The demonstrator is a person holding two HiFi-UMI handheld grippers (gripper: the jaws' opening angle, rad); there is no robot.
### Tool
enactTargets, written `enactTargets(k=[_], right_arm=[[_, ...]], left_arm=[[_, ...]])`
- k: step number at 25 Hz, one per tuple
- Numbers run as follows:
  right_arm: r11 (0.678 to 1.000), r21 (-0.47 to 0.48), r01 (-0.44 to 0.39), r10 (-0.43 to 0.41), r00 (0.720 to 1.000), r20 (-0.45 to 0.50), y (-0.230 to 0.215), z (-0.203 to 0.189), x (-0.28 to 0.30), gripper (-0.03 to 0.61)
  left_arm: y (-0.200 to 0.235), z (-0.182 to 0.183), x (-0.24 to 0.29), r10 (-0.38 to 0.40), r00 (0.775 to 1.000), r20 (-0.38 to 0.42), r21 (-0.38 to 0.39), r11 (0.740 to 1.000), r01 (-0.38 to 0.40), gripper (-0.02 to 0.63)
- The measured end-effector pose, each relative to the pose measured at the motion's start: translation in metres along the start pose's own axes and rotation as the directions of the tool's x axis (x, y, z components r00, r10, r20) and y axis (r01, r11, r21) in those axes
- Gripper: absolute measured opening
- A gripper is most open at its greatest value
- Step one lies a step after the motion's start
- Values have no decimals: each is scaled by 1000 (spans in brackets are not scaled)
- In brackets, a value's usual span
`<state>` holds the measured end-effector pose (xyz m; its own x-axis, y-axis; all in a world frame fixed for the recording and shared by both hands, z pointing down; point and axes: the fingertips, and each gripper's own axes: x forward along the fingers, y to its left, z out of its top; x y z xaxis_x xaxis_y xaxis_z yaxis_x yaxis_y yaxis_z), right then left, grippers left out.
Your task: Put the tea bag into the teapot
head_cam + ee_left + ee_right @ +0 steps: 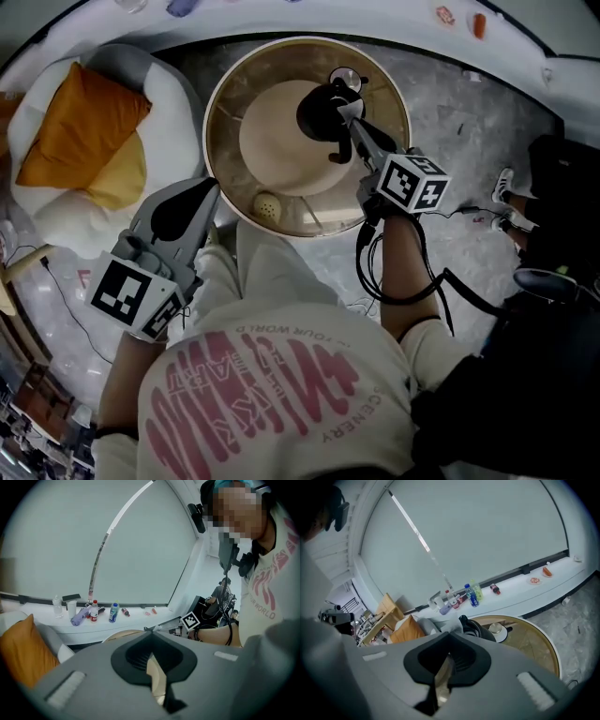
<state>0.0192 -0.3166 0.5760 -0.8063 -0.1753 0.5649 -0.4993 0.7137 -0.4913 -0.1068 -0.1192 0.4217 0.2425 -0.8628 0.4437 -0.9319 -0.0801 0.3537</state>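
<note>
Item: tea bag to teapot, approach stage by our reading. Right gripper (343, 111): jaws together, nothing between them that we can see; in the head view it reaches across the teapot (317, 114), while its own view shows the pot ahead of the jaws and clear of them. Left gripper (208, 190): jaws likewise closed to a thin slit, nothing held, well to the near left of the teapot at the edge of the table (228, 112). Tea bag (267, 205): we take it to be the small pale round dotted piece lying flat on the table, on the near side of the teapot and well apart from it, closer to the left gripper. A small round dish (345, 79) sits just beyond the teapot. Handling note: neither gripper can take the bag as it stands, so we would open the jaws well before they reach it, come down over the bag from above, pinch it by an edge and not press it flat, then carry it to the teapot and let go only over the mouth. Not determinable: whether the teapot has its lid on, since the right gripper covers its top in the head view and that gripper's own body cuts off the lower pot in its view. The bag shows in neither gripper view, and its string or tag, if any, is too small to tell.
</note>
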Motion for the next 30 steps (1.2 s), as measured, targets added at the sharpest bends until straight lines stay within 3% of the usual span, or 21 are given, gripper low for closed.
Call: enactTargets(k=[4, 8, 20, 30], right_arm=[[999, -13, 38, -39, 998, -50, 1, -3, 9, 6], [990, -107, 91, -104, 986, -129, -4, -12, 18, 6], [908, -403, 117, -240, 933, -270, -11, -32, 33, 6], [920, -369, 128, -244, 927, -286, -11, -31, 32, 8]], left_arm=[[3, 1, -2, 6, 1000, 8, -29, 1000, -5, 15], [7, -4, -2, 9, 1000, 10, -48, 999, -9, 15], [9, -1, -4, 29, 999, 29, -66, 997, -27, 15], [5, 0, -6, 38, 999, 27, -68, 997, -36, 15]])
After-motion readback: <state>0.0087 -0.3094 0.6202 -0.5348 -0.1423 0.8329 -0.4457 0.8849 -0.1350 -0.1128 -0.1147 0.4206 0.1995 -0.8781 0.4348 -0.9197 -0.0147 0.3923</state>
